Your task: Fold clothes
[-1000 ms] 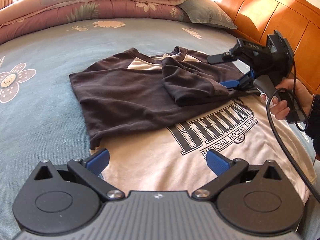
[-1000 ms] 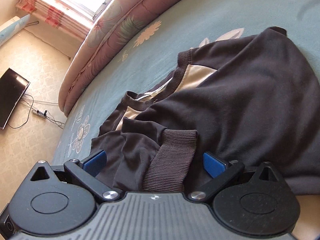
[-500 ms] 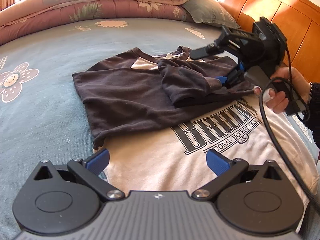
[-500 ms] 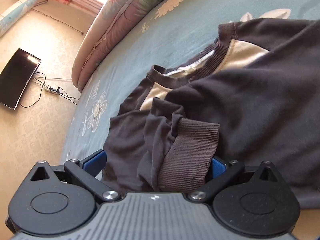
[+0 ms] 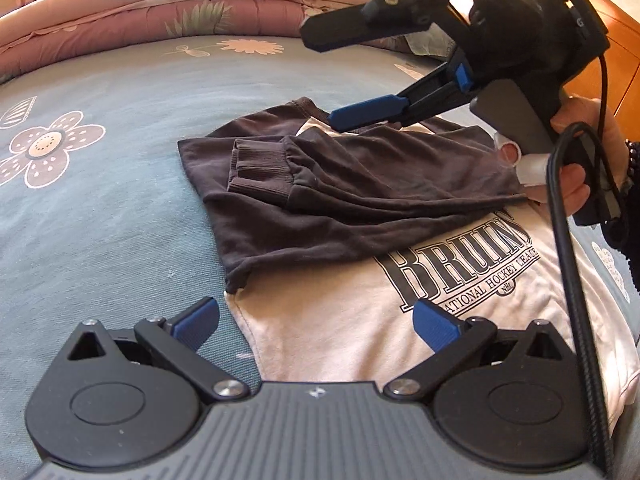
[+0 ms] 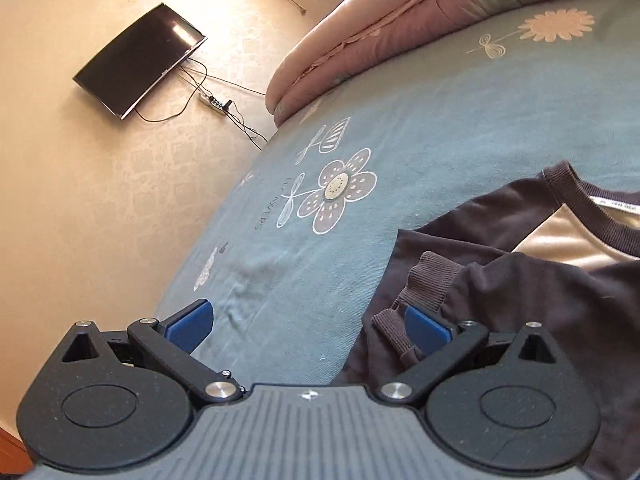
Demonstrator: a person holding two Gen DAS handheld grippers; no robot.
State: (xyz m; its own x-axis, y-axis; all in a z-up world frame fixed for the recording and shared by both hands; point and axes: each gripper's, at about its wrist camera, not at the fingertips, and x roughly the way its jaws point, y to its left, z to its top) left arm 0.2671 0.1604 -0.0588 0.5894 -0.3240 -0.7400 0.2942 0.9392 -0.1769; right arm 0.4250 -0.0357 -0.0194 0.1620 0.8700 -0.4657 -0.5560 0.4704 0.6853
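My left gripper point(image 5: 314, 322) hangs low over the bed with its blue fingers point(image 5: 196, 320) spread wide and nothing between them. Just ahead of those fingers lies the sweatshirt point(image 5: 460, 312): its cream hem runs between my two pads, and the "BRUINS" print point(image 5: 460, 256) sits just beyond my right-hand pad. Farther out from the fingers, both dark sleeves are folded across the chest, and the upper sleeve's ribbed cuff point(image 5: 260, 170) lies on top of the other sleeve, towards the side of my left-hand finger.

My right gripper point(image 5: 360, 118) is held above the collar end of the sweatshirt, my hand point(image 5: 576, 168) wrapped round its grip with the black cable point(image 5: 572, 280) trailing down. In its own view its fingers point(image 6: 188, 322) stand wide apart and hold nothing. The ribbed cuff point(image 6: 428, 280) lies right against the far side of the right-hand pad point(image 6: 426, 326); whether fabric actually brushes the pad I cannot say, since the pad covers the edge. The dark collar point(image 6: 592, 208) lies farther out, beyond that same finger. Between the fingers and past the left-hand one there is only the blue flowered bedsheet point(image 6: 360, 132), with the pink quilt point(image 6: 420, 12) at the far edge.
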